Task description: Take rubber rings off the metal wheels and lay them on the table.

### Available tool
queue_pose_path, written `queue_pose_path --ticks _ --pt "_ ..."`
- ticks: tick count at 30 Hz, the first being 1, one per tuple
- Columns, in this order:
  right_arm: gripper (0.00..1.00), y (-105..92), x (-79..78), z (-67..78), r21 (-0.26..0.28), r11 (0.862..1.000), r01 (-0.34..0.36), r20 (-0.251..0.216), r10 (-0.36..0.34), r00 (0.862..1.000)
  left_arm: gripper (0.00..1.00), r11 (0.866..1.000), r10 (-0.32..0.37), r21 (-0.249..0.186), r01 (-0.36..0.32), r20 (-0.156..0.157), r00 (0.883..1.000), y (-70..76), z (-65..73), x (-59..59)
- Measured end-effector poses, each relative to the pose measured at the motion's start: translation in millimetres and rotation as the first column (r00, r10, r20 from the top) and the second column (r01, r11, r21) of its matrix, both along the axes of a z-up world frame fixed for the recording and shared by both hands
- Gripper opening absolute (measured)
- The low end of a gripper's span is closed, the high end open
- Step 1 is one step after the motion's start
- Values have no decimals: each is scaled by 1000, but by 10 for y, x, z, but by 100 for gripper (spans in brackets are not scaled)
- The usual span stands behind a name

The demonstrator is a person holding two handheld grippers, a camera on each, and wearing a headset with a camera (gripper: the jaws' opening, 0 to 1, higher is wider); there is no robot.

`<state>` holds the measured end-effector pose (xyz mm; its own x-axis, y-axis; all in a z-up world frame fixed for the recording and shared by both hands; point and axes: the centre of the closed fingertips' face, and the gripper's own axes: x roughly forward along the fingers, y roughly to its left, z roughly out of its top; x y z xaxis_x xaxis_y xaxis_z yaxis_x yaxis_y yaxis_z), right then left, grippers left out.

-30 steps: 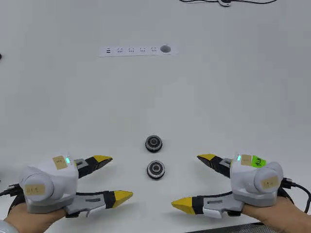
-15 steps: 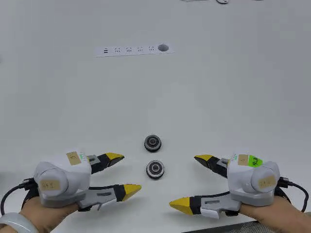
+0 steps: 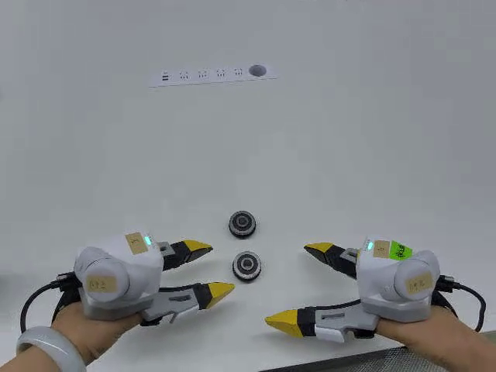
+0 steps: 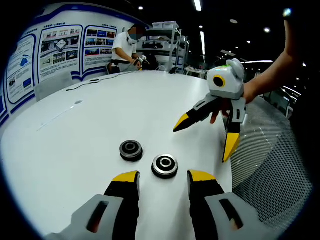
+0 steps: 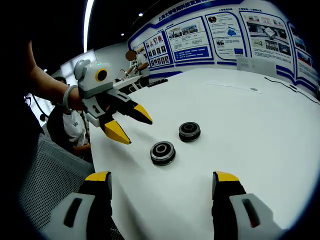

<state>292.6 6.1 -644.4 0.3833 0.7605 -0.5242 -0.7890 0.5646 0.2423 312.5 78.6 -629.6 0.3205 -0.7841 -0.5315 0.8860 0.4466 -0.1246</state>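
1. A pale bracelet (image 3: 45,346) sits on the person's left wrist, at the lower left of the head view.
2. The left gripper (image 3: 214,268) is low over the white table (image 3: 116,170). Its jaws are parted with nothing between them, and the yellow tips point right toward the wheels.
3. A white power strip (image 3: 209,74) lies well back on the table, left of centre and far from the work.
4. The far wheel (image 3: 243,224) lies flat on the table, apart from both grippers.
5. The near wheel (image 3: 247,266) lies flat just this side of the far one, close to it but not touching. In the left gripper view it sits just ahead of the gap between that gripper's tips, untouched.
6. Each wheel shows a bright hub and a dark rim. The dark rim is probably the rubber ring (image 4: 154,168) seated on the wheel, but it is too small to confirm.
7. The right gripper (image 3: 291,284) is low over the table to the right of the wheels. Its jaws are spread wider than the left pair, it grasps nothing, and the tips point left. In the right gripper view both wheels lie ahead, clear of the jaws.
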Motion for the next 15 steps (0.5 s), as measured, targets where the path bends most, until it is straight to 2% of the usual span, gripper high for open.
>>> queue_pose_path --ticks 15 --pt "82 27 -7 -30 16 1000 7 -15 -6 1000 30 999 -36 21 36 8 999 -175 -29 41"
